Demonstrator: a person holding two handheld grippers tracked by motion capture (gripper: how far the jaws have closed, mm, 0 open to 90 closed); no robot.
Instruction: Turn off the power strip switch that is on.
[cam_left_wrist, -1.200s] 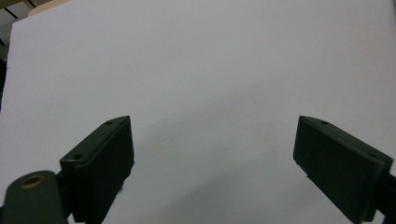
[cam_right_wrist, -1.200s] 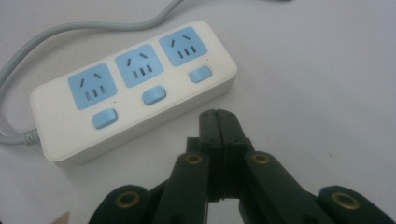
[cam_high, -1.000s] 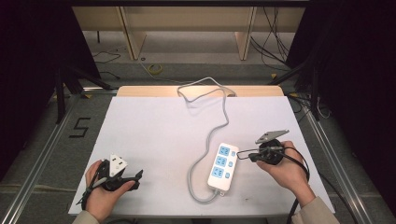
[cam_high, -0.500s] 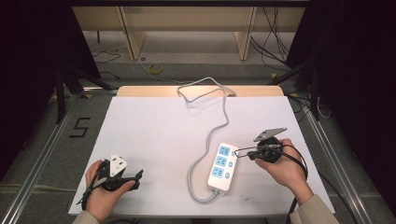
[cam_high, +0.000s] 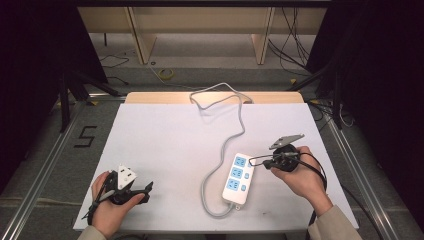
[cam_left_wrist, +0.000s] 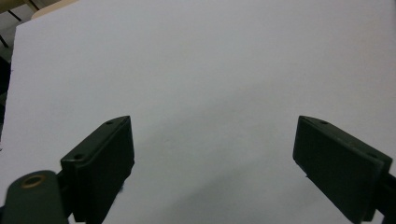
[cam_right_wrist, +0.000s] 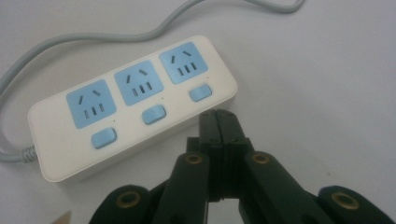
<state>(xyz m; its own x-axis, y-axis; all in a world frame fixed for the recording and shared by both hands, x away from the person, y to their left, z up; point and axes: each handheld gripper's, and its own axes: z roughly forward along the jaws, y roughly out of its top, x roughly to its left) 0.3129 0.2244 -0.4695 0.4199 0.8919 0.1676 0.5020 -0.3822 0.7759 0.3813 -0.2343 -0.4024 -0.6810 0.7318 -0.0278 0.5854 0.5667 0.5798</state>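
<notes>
Your left gripper (cam_high: 131, 191) rests at the near left corner of the white surface (cam_high: 170, 145), jaws spread wide over bare sheet, holding nothing. Well to its right lies the power strip (cam_high: 238, 177), its long axis running away from you, cord (cam_high: 235, 122) curling off toward the far edge. Just right of the strip, your right gripper (cam_high: 257, 161) points at it with jaws pressed together and empty (tips close beside the strip's switch-side edge, near the end switch). The right hand is plainly the nearer; any press on a switch (cam_right_wrist: 201, 92) would likely fall to it, a short reach leftward.
</notes>
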